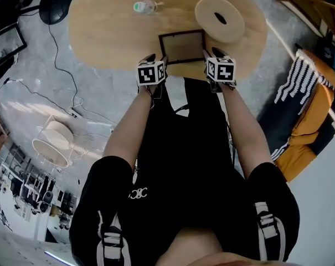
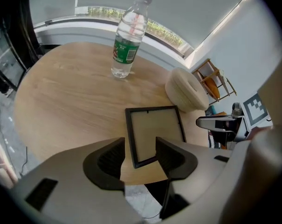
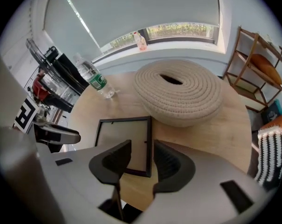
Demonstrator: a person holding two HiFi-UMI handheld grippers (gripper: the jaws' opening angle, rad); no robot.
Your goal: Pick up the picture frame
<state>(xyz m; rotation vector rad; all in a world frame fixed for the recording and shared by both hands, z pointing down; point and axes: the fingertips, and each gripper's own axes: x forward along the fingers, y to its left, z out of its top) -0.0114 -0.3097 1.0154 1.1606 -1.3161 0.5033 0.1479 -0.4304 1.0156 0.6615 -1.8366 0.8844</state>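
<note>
At upper centre, the left gripper (image 1: 157, 59) and right gripper (image 1: 214, 52) are hovering at the near corners of the picture frame (image 1: 182, 46) lying on the table (image 1: 112, 35).

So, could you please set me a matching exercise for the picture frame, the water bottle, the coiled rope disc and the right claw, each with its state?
Things:
1. picture frame
2. water bottle
3. coiled rope disc
4. right claw

States:
A. stands upright, green label
B. open, lined up with the frame's right side
C. lies flat, dark rim
D. round, with a slot in its middle

Pairs: 1-C, 2-A, 3-D, 4-B
</note>
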